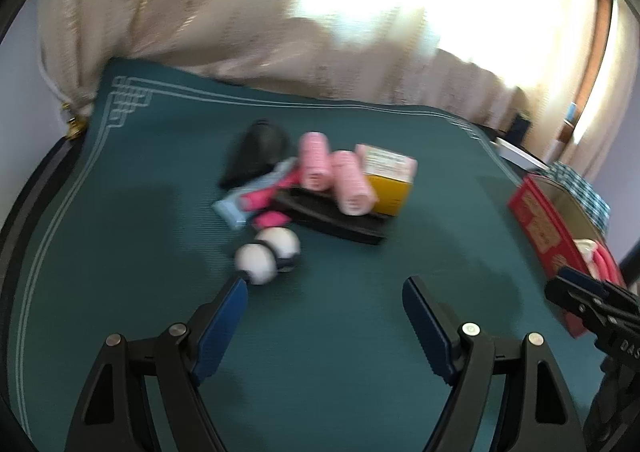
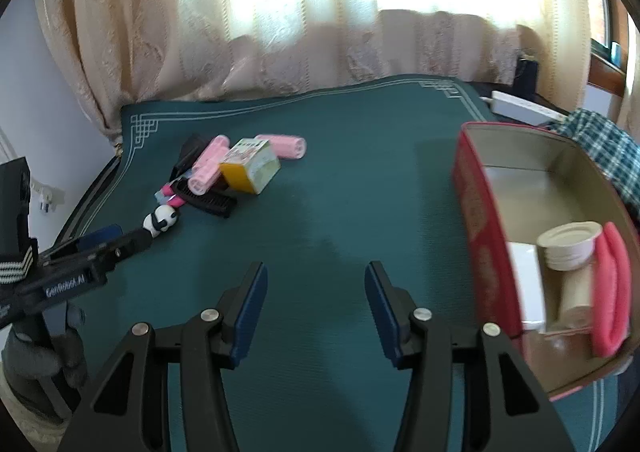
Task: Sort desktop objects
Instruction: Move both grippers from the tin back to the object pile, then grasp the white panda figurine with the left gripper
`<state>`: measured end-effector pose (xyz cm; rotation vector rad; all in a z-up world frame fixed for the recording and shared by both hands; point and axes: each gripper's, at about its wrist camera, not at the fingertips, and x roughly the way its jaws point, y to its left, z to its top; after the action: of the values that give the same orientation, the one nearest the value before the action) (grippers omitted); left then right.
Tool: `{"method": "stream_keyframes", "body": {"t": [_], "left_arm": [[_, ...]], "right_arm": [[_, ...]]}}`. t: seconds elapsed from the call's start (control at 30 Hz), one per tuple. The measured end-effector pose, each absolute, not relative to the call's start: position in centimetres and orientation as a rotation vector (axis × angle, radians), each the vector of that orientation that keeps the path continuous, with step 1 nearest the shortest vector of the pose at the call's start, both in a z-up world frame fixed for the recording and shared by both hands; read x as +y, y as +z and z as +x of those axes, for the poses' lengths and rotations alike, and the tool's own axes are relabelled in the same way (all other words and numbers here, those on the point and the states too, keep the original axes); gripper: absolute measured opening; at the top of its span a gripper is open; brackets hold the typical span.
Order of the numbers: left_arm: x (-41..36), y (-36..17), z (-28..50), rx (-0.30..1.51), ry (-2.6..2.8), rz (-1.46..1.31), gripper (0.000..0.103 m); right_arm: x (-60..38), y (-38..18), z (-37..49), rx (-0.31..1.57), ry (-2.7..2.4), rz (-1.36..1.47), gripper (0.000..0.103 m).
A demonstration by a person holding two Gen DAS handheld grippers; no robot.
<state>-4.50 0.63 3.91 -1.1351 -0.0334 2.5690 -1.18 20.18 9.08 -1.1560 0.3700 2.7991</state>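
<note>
- On the green mat (image 2: 328, 187), a pile of pink rollers (image 2: 208, 165), a yellow box (image 2: 250, 165), a black comb (image 2: 212, 201) and a panda toy (image 2: 162, 220) lies left of the red tin (image 2: 480, 236).
- Left gripper (image 1: 324, 292): fingers apart, empty.
- Right gripper (image 2: 316, 276): jaws opening, nothing between them.

Mat (image 2: 340, 211): cluster of small items at ten o'clock, namely a box (image 2: 250, 165) flanked by hair rollers (image 2: 208, 169), a comb (image 2: 212, 203) before them, a panda figure (image 2: 161, 220) nearest. Tin (image 2: 478, 252) at three o'clock holding a cup (image 2: 570, 246) and a roll (image 2: 576, 300). Curtain (image 2: 280, 31) behind.
</note>
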Motion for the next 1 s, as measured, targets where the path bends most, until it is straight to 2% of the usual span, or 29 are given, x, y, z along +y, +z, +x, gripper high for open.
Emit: {"method": "stream_keyframes", "body": {"t": [0.3, 1.0], "left_arm": [[-1.8, 2.8, -7.2, -0.019, 2.619, -1.192, 0.082], [0.8, -0.4, -12.5, 0.07, 2.597, -1.326, 0.081]], "right_arm": [[18.5, 7.8, -2.7, 0.367, 2.814, -1.212, 0.057], [17.7, 6.4, -5.3, 0.364, 2.815, -1.255, 0.057]]}}
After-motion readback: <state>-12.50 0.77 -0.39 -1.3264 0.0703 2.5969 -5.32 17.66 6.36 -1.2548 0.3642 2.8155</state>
